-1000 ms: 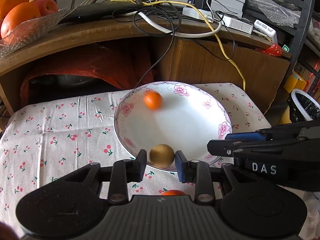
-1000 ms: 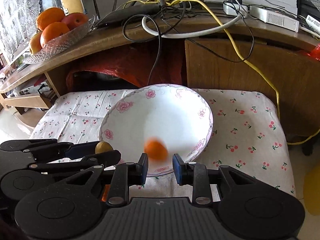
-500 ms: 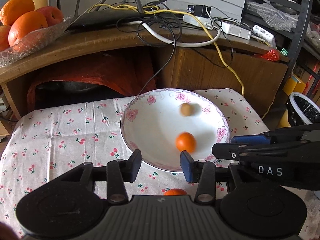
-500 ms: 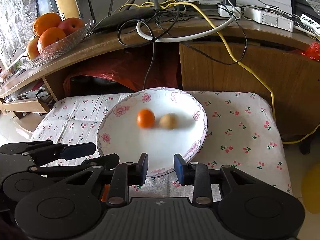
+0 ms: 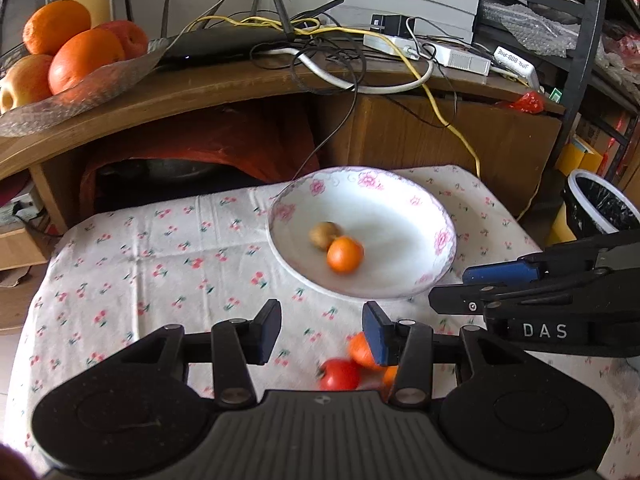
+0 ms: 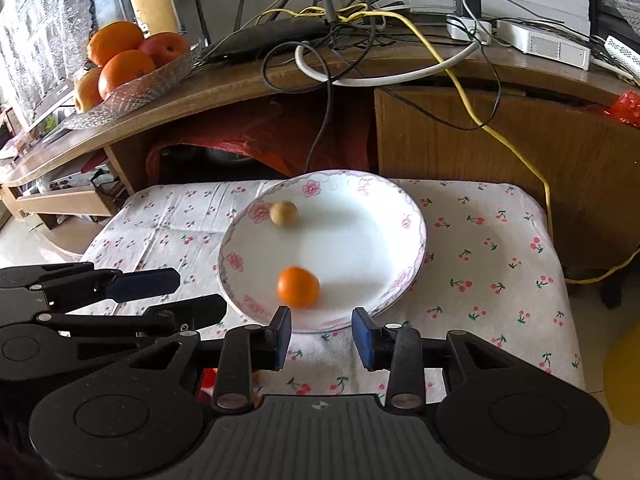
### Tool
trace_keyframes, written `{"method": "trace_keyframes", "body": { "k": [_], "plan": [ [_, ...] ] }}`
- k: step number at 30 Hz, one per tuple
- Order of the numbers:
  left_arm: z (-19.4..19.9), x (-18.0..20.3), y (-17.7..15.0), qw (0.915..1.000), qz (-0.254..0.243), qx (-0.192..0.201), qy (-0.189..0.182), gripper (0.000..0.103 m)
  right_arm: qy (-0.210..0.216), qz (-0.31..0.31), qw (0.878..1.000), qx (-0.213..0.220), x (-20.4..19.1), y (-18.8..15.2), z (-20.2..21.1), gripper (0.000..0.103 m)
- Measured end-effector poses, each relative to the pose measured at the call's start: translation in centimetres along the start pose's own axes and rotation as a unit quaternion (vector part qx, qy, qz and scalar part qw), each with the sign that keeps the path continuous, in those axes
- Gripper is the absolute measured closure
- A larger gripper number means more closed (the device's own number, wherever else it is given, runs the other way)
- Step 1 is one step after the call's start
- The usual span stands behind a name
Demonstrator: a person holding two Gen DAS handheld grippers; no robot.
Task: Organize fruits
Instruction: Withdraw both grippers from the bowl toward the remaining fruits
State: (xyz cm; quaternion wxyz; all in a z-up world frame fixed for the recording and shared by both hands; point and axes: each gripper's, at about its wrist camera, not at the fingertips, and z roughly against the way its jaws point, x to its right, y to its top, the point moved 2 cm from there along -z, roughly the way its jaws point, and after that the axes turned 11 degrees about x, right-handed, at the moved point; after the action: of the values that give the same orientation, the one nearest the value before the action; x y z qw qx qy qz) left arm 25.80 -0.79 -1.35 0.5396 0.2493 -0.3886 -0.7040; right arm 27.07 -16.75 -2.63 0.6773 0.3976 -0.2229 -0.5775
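Left gripper (image 5: 320, 330) hangs released, holding nothing, over the cherry-print cloth (image 5: 160, 256), a red fruit (image 5: 339, 374) and small orange ones (image 5: 360, 354) blurred just under its right finger. In the floral bowl (image 6: 400, 216), the brown fruit (image 6: 283, 213) sits far-left, the orange (image 6: 298, 286) near. Right gripper (image 6: 322, 336) gapes, holding nothing, at the bowl's near rim.

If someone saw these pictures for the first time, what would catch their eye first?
Probably the floral plate on the cherry-print cloth, holding an orange fruit and a brown fruit. Next, the open left gripper and right gripper near its front rim, then the fruit bowl up left.
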Motion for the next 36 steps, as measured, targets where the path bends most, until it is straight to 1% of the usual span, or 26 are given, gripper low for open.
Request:
{"method": "trace_keyframes", "body": {
  "k": [8, 12, 15, 19, 21, 26, 28, 30, 33, 36],
  "plan": [
    [2.1, -0.7, -1.4, 0.9998, -0.007, -0.015, -0.014, 0.051, 0.02, 0.025, 0.999, -0.015, -1.7, -1.2, 0.6, 0.071],
    [3.2, -0.4, -2.2, 0.9989, -0.025, -0.021, -0.034, 0.051, 0.027, 0.033, 0.999, -0.025, -2.3, -1.9, 0.9, 0.071],
    [4.1, -0.4, -3.4, 0.9977, -0.037, -0.036, -0.045, 0.051, 0.032, 0.037, 0.998, -0.031, -2.7, -2.3, 1.2, 0.071],
    [4.5, -0.4, -4.8, 0.9959, -0.054, -0.051, -0.052, 0.051, 0.04, 0.037, 0.998, -0.038, -2.9, -2.8, 1.7, 0.071],
    [4.5, -0.3, -5.4, 0.9947, -0.07, -0.056, -0.05, 0.051, 0.046, 0.035, 0.997, -0.045, -3.1, -3.2, 1.8, 0.071],
    [3.7, -0.3, -6.4, 0.9923, -0.083, -0.071, -0.057, 0.051, 0.06, 0.032, 0.996, -0.055, -4.0, -3.9, 2.3, 0.07],
    [3.2, -0.2, -6.8, 0.9916, -0.087, -0.076, -0.058, 0.051, 0.066, 0.032, 0.996, -0.057, -4.4, -4.1, 2.4, 0.063],
    [2.7, -0.1, -7.0, 0.9909, -0.087, -0.083, -0.06, 0.05, 0.069, 0.031, 0.995, -0.059, -4.5, -4.2, 2.5, 0.062],
    [2.0, 0.2, -7.1, 0.9899, -0.1, -0.085, -0.053, 0.05, 0.071, 0.029, 0.995, -0.064, -4.6, -4.4, 2.4, 0.062],
    [1.5, -0.1, -7.1, 0.9904, -0.093, -0.088, -0.052, 0.05, 0.074, 0.023, 0.995, -0.069, -4.6, -4.4, 2.2, 0.062]
  ]
}}
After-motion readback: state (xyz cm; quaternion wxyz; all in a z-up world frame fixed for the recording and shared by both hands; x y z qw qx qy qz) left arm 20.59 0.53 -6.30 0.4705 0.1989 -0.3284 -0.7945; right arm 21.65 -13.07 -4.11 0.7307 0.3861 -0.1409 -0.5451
